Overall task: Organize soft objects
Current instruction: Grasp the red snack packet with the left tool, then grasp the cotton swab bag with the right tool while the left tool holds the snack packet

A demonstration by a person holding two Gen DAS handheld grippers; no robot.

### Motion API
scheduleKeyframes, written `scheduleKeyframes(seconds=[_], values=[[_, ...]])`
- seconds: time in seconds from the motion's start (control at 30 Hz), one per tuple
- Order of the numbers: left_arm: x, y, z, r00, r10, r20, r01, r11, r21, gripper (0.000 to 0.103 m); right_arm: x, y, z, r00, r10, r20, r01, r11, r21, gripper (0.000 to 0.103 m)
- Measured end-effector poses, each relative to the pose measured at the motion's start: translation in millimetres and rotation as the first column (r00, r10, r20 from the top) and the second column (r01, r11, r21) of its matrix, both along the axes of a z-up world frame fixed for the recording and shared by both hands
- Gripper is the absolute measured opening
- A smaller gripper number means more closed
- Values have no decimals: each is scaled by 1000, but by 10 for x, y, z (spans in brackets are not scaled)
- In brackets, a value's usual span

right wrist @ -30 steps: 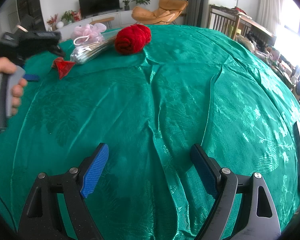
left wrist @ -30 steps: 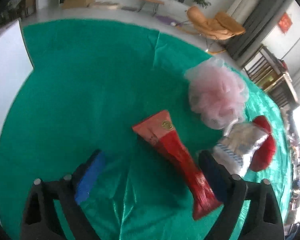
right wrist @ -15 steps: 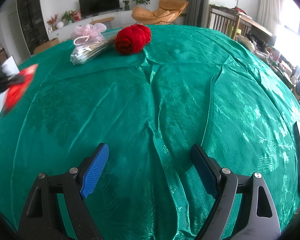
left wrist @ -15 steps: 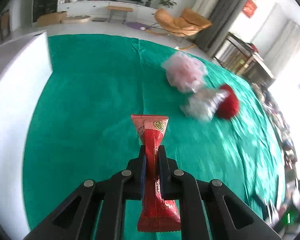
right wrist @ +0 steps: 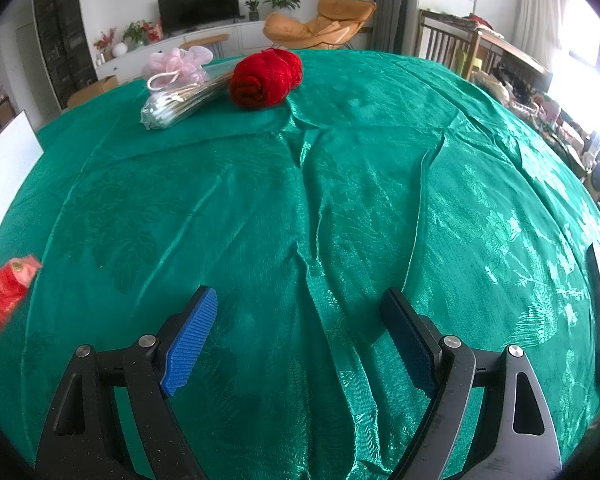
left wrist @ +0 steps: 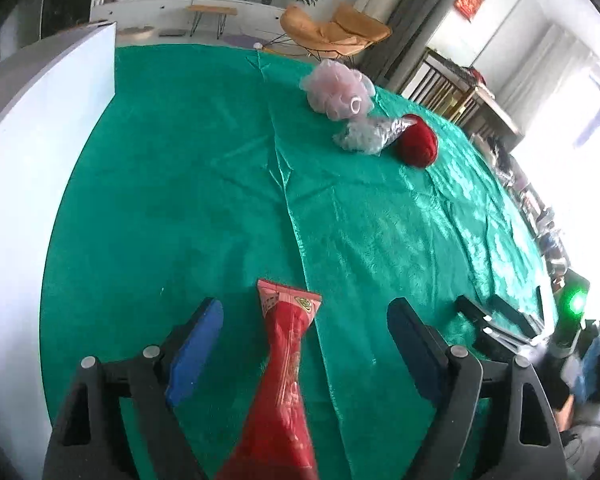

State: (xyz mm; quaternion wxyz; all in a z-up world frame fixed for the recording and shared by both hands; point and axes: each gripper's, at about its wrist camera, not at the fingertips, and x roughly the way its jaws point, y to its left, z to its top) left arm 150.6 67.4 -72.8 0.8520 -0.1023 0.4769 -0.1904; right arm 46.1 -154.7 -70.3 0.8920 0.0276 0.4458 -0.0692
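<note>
Evidently the sorting is at an early stage. The left gripper [left wrist: 300,344] stands with its blue-padded jaws spread wide, having just been opening, and the long red foil snack packet [left wrist: 284,384] lies between them with neither pad touching it; whether it already rests on the green satin tablecloth [left wrist: 188,184] or is still falling cannot be told. It sits at the near left of the table, beside the white box wall [left wrist: 40,168]. Three soft items remain grouped at the far side, well apart from it: a pink mesh bath sponge [right wrist: 178,62], a clear bag of cotton swabs [right wrist: 180,102] touching it, and a red ball of yarn [right wrist: 266,78]. The right gripper [right wrist: 298,334] hangs wide apart and empty above bare cloth.
</note>
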Motion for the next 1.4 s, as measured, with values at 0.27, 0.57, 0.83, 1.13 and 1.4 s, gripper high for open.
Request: scheduleKeyframes(seconds=[0.27,0.57,0.83,1.13,1.4], values=[[-100,-97,-251,995,-66,79,44,966,256,84,1,0,-1,1000,0,0,0,1000,0,86],[-16,47,-395,990,50,135,-91,945,314,103,-3,-3,2,1000,1,1,-1,1000,3,86],[-18,44,-408,989,51,137,-92,944,318,103,-13,-6,2,1000,4,1,-4,1000,11,87],[-18,29,-384,988,69,138,-109,943,314,103,834,-220,337,997,60,-46,-52,986,157,86],[-28,31,-376,988,71,138,-111,943,314,103,2065,256,366,994,62,-93,-15,900,436,85]])
